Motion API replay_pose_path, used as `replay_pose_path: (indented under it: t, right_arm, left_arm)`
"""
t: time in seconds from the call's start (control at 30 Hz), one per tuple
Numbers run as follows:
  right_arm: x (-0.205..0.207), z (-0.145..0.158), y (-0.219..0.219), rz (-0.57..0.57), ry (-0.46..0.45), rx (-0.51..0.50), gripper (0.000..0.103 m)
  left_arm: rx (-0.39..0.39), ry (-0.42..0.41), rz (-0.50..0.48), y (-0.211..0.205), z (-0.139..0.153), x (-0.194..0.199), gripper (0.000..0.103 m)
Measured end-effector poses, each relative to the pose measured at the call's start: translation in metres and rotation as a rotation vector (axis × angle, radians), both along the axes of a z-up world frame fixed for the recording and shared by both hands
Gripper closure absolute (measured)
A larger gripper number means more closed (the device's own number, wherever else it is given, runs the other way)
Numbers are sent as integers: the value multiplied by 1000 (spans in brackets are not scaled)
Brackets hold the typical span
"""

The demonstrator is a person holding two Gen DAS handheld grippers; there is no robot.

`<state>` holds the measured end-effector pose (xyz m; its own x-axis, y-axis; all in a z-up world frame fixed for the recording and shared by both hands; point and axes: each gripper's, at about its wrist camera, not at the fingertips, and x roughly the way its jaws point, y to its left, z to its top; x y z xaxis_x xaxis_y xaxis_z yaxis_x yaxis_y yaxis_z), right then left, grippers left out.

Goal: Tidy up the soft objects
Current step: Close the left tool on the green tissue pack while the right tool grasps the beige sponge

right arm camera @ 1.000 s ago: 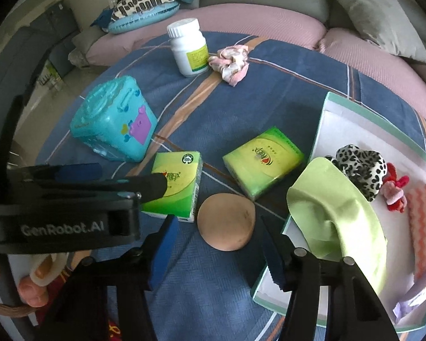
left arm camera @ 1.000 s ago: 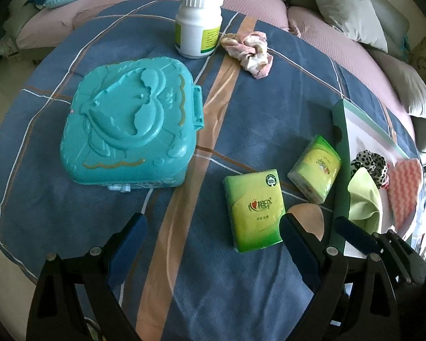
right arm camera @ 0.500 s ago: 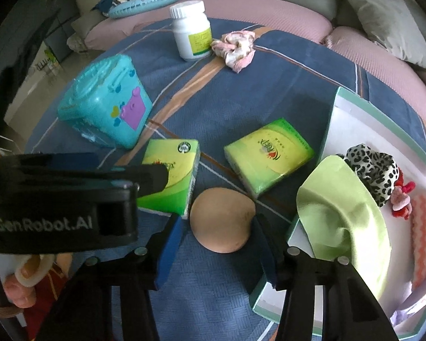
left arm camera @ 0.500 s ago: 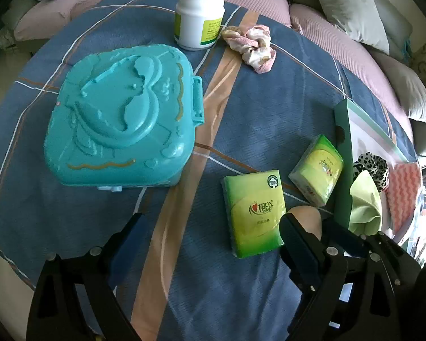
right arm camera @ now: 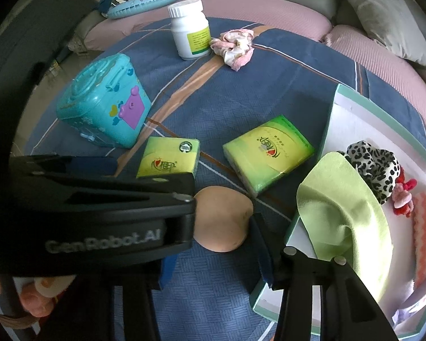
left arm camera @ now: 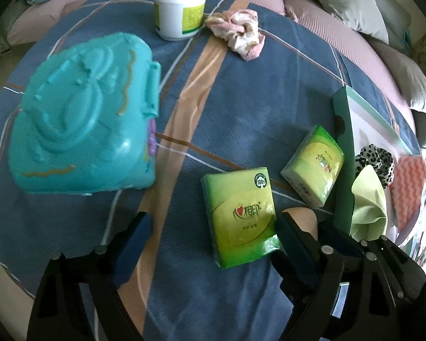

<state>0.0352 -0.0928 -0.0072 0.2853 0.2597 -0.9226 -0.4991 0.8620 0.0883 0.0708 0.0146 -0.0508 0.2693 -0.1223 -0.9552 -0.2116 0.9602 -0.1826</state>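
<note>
**A:** From the left wrist?

**B:** The left gripper (left arm camera: 210, 236) stands wide, jaws just eased in a little, a green tissue pack (left arm camera: 241, 216) between them, untouched. A teal toy case (left arm camera: 82, 125) sits at ten o'clock, a white bottle (left arm camera: 180, 8) at twelve, a pink scrunchie (left arm camera: 238, 34) beside it.

**A:** And the right wrist?

**B:** The right gripper (right arm camera: 213, 244) has been narrowing around a tan round puff (right arm camera: 223, 218); whether the pads press it, I cannot tell. The left gripper's black body blocks nine o'clock. The white box (right arm camera: 352, 119) at three o'clock holds a green cloth (right arm camera: 338, 213).
</note>
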Motion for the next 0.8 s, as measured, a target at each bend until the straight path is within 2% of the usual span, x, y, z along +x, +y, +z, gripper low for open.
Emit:
replay_pose_path:
  t: [0.57, 0.63, 0.7, 0.77, 0.8]
  right_arm:
    - [0, -1, -2, -2, 4, 5, 53]
    - [0, -2, -2, -2, 4, 4, 53]
    - [0, -2, -2, -2, 4, 3, 53]
    - [0, -3, -1, -2, 3, -2, 53]
    - [0, -4, -1, -2, 3, -4, 53]
  left_arm:
    - [9, -1, -3, -9, -4, 15, 14]
    - [21, 2, -8, -11, -5, 16, 26]
    - [50, 9, -15, -12, -5, 13, 43]
    - [70, 10, -16, -9, -4, 11, 52]
    - [66, 10, -14, -7, -4, 10, 52]
